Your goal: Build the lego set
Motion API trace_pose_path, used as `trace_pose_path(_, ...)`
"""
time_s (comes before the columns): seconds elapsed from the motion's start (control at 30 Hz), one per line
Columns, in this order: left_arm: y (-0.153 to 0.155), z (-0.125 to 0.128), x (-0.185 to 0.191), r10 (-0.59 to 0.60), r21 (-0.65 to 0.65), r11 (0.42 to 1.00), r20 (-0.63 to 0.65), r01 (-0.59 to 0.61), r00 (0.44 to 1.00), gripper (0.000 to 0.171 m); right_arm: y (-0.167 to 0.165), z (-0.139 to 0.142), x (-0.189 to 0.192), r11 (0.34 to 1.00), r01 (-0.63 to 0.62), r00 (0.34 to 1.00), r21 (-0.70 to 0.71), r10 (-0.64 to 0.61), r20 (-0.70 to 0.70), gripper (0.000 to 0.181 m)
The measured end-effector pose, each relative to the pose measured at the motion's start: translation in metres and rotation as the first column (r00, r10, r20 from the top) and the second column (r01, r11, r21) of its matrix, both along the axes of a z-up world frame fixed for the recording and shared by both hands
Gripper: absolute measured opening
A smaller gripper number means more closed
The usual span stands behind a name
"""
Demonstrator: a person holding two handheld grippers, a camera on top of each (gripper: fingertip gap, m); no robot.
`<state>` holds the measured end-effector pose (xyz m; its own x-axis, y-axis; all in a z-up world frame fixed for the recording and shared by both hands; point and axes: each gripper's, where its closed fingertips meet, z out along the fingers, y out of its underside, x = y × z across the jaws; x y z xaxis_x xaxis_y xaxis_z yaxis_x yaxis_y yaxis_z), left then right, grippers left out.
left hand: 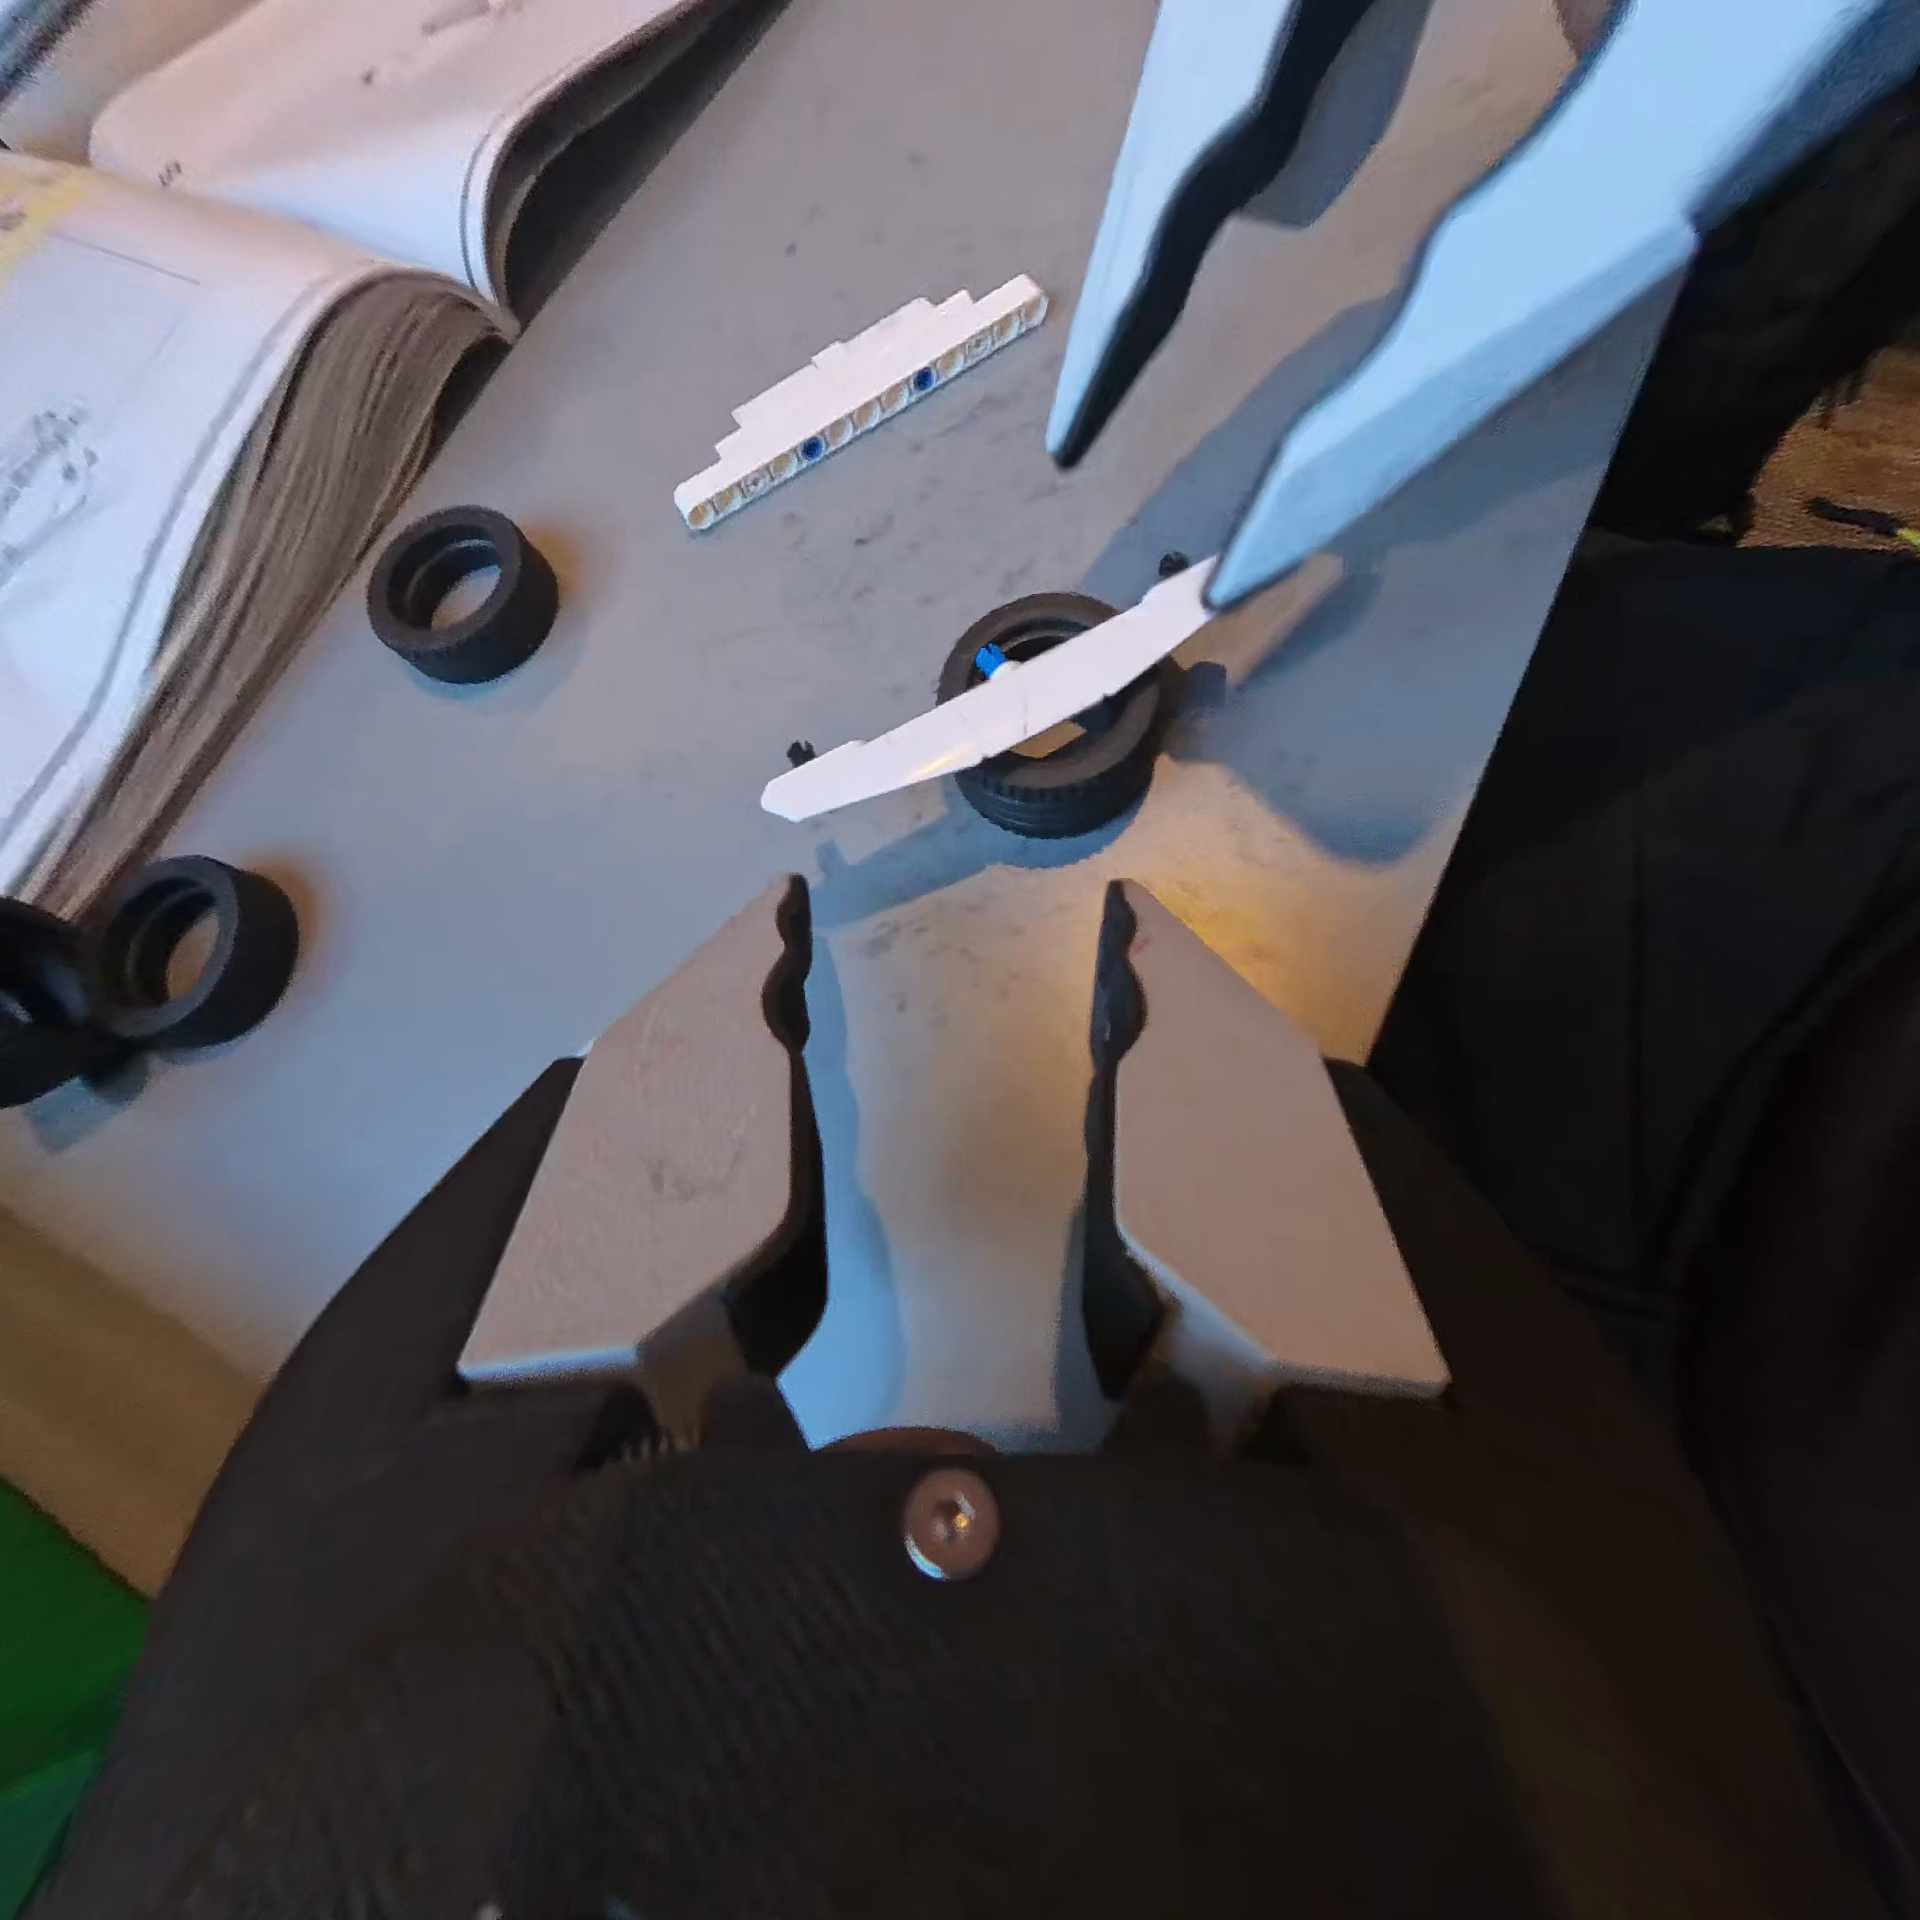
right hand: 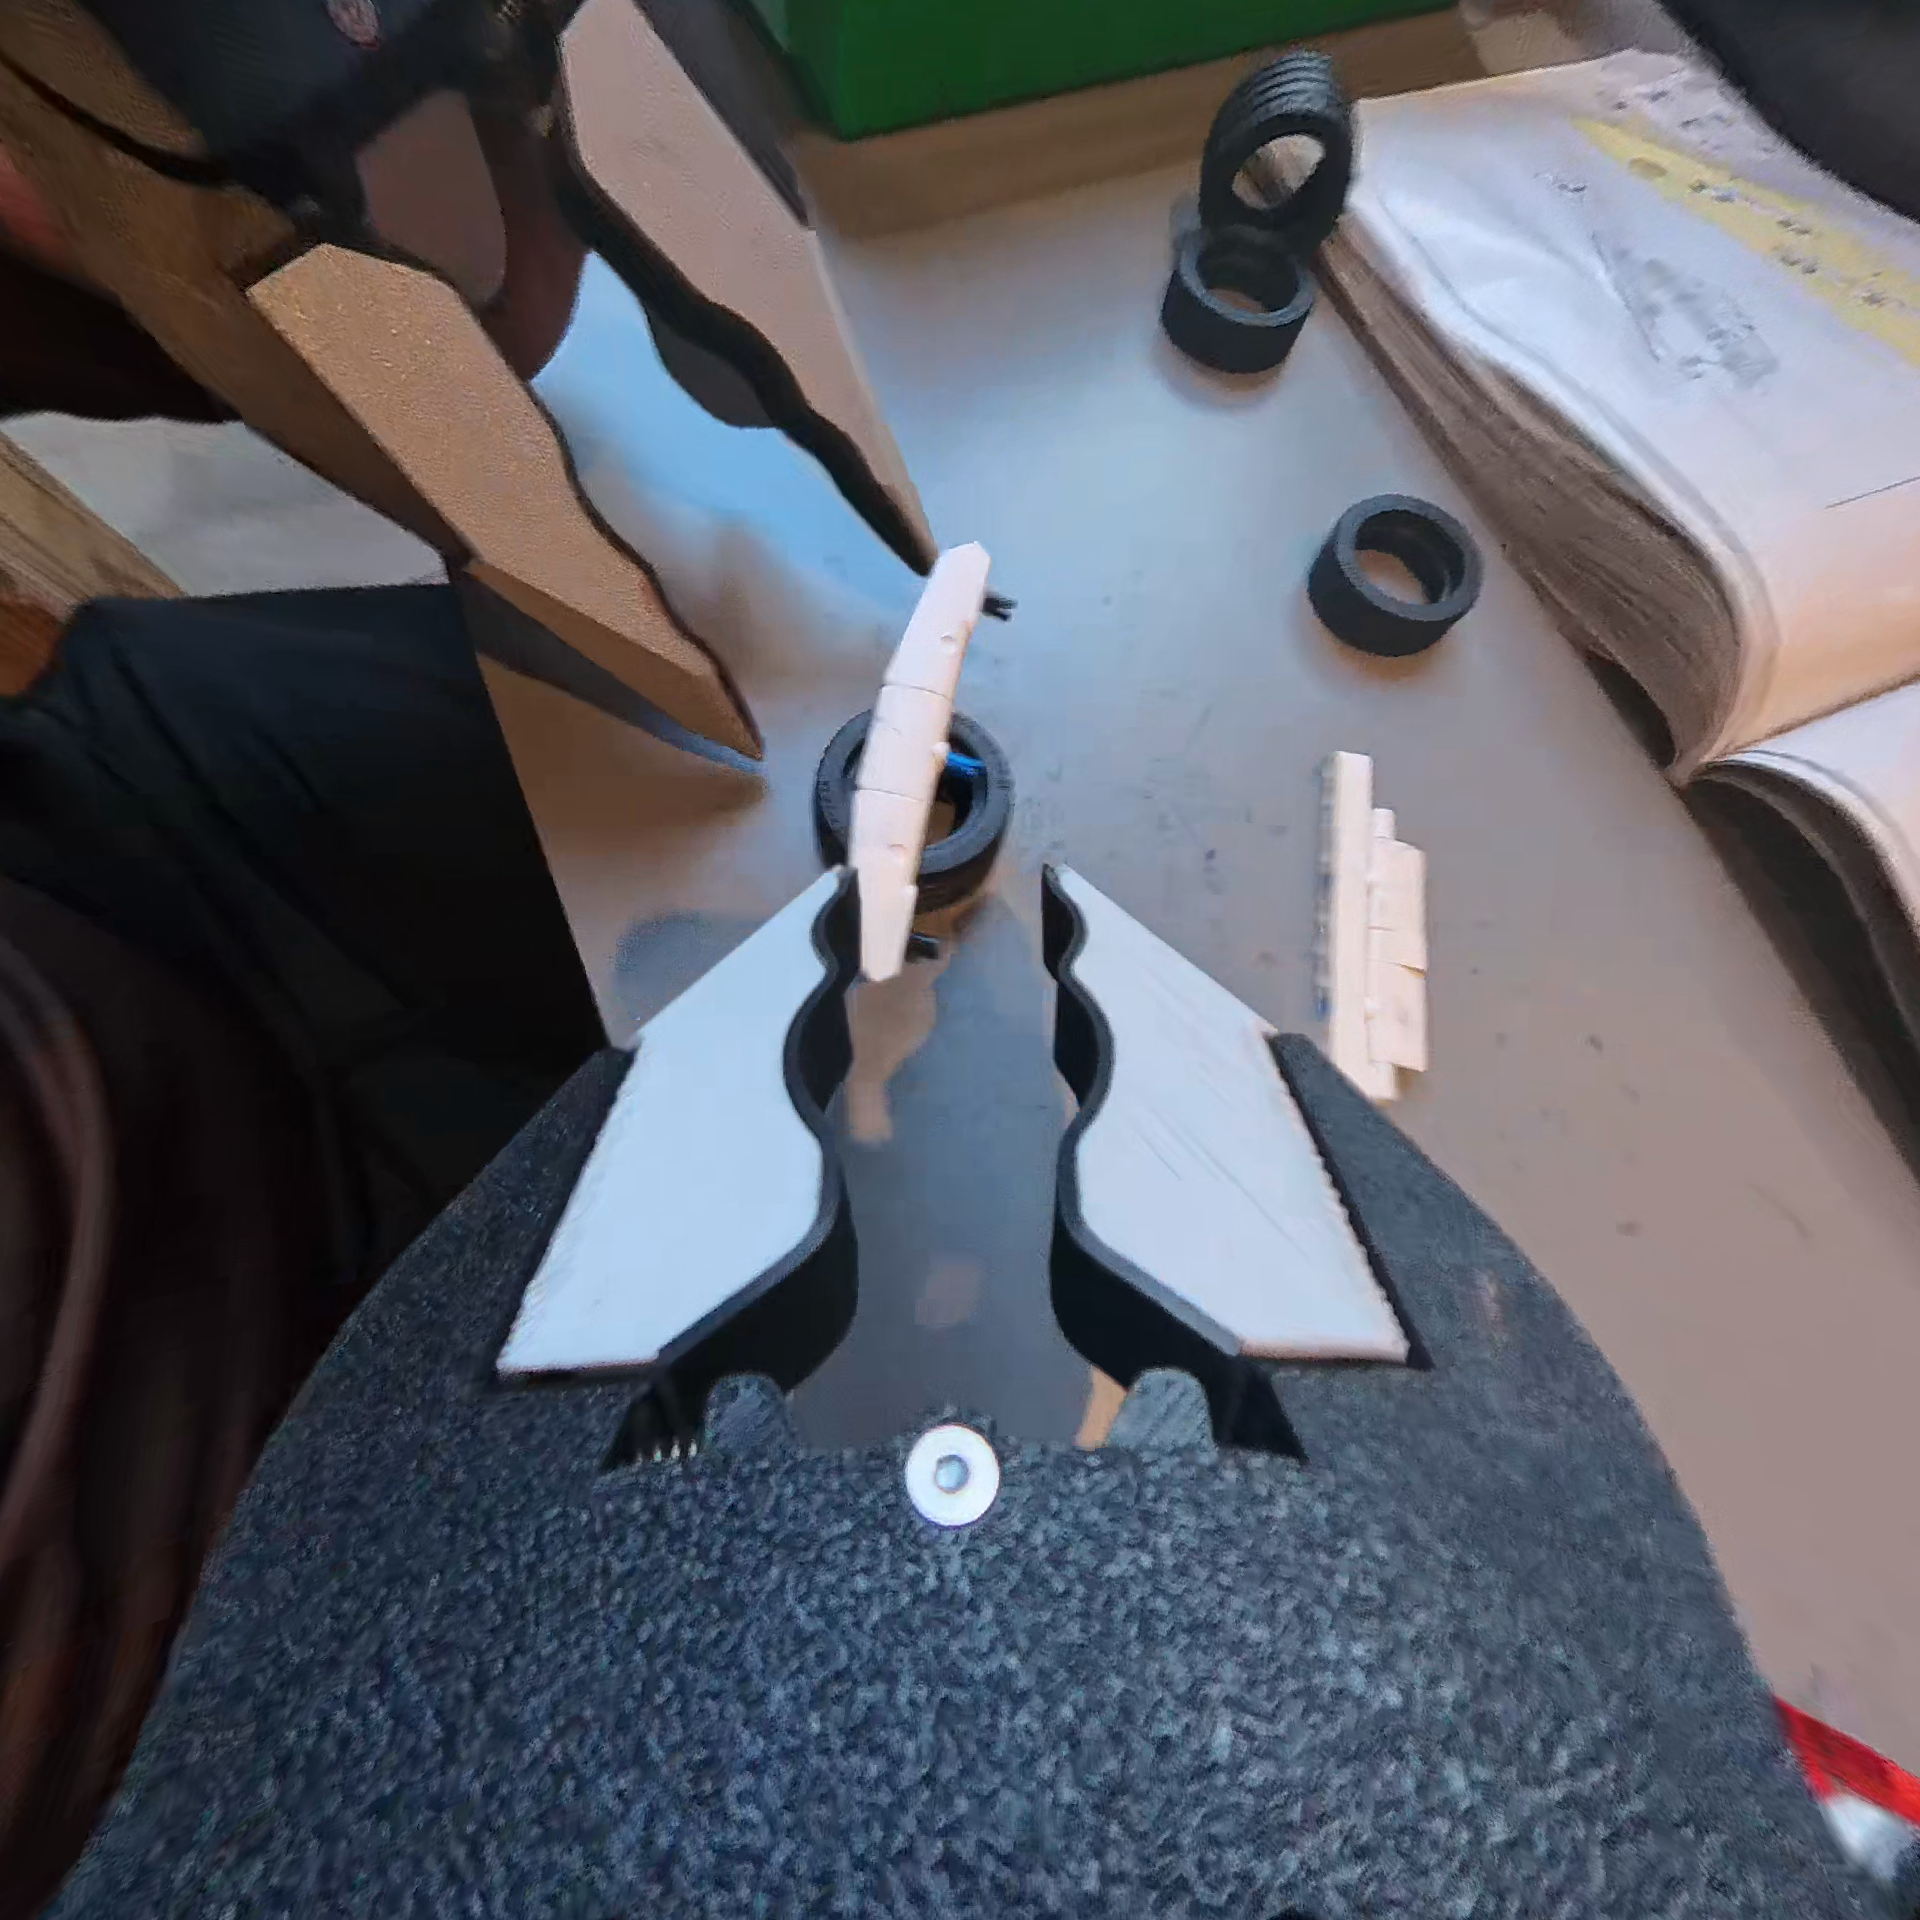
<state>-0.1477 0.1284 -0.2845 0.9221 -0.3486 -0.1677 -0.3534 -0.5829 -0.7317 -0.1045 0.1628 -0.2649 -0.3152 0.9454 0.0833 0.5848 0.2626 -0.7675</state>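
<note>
A curved white panel (left hand: 987,712) with a blue pin lies across a black tyre (left hand: 1081,790) on the grey table. My left gripper (left hand: 956,904) is open and empty, its tips just short of the panel's near end. My right gripper (left hand: 1143,525) is open, and one fingertip (left hand: 1231,587) touches the panel's far end. In the right wrist view the panel (right hand: 914,758) rests on the tyre (right hand: 982,821), its end against the inner side of one finger of my right gripper (right hand: 948,883). The left gripper (right hand: 836,652) hovers open at the panel's other end.
A white beam assembly with blue pins (left hand: 862,405) (right hand: 1371,925) lies beside the panel. Loose black tyres (left hand: 462,592) (left hand: 197,951) (right hand: 1392,587) (right hand: 1236,312) lie by an open instruction book (left hand: 208,416) (right hand: 1662,364). A green box (right hand: 1039,52) stands beyond. Dark clothing (left hand: 1662,1039) borders the table edge. Tip to tip, the grippers are about 7 centimetres apart.
</note>
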Motion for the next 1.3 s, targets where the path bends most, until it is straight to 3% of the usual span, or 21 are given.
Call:
trace_pose_path(0.13,-0.003,0.023,0.009,-0.137,0.083,0.985,-0.131,0.148,0.982,0.046,0.048,0.015,0.004,0.989,0.138,0.989,-0.051,-0.14,-0.05,0.033)
trace_pose_path(0.2,-0.005,0.027,0.016,-0.257,0.026,0.964,-0.144,0.263,0.956,0.033,0.079,0.009,0.003,0.971,0.229,0.973,-0.062,-0.23,-0.01,0.039)
trace_pose_path(0.27,-0.001,0.032,0.023,-0.367,-0.027,0.93,-0.141,0.367,0.919,0.037,0.098,-0.007,0.0,0.959,0.281,0.958,-0.049,-0.276,0.079,0.051)
trace_pose_path(0.37,0.017,0.025,0.012,-0.461,-0.122,0.888,-0.251,0.444,0.851,0.042,0.099,-0.021,-0.014,0.964,0.258,0.961,-0.063,-0.249,0.122,0.052)
trace_pose_path(0.5,0.025,0.003,0.016,-0.564,-0.254,0.824,-0.277,0.507,0.778,0.05,0.097,-0.032,-0.023,0.976,0.212,0.966,-0.047,-0.202,0.163,0.047)
trace_pose_path(0.6,0.026,-0.003,0.021,-0.587,-0.289,0.806,-0.274,0.517,0.762,0.049,0.095,-0.033,-0.025,0.983,0.177,0.97,-0.047,-0.166,0.177,0.025)
trace_pose_path(0.83,0.019,-0.002,0.021,-0.586,-0.27,0.807,-0.254,0.525,0.77,0.039,0.09,-0.031,-0.021,0.98,0.16,0.973,-0.121,-0.136,0.185,0.024)
trace_pose_path(1.07,0.007,0.003,0.024,-0.594,-0.243,0.802,-0.218,0.546,0.775,0.04,0.07,-0.017,-0.012,0.985,0.136,0.978,-0.11,-0.116,0.171,0.024)
trace_pose_path(1.17,0.019,0.002,0.024,-0.559,-0.215,0.829,-0.26,0.517,0.787,0.028,0.062,-0.017,-0.01,0.983,0.13,0.98,-0.126,-0.108,0.169,0.024)
trace_pose_path(1.3,0.033,0.002,0.03,-0.567,-0.199,0.823,-0.249,0.531,0.785,0.028,0.074,-0.02,-0.012,0.985,0.148,0.975,-0.087,-0.131,0.179,0.024)
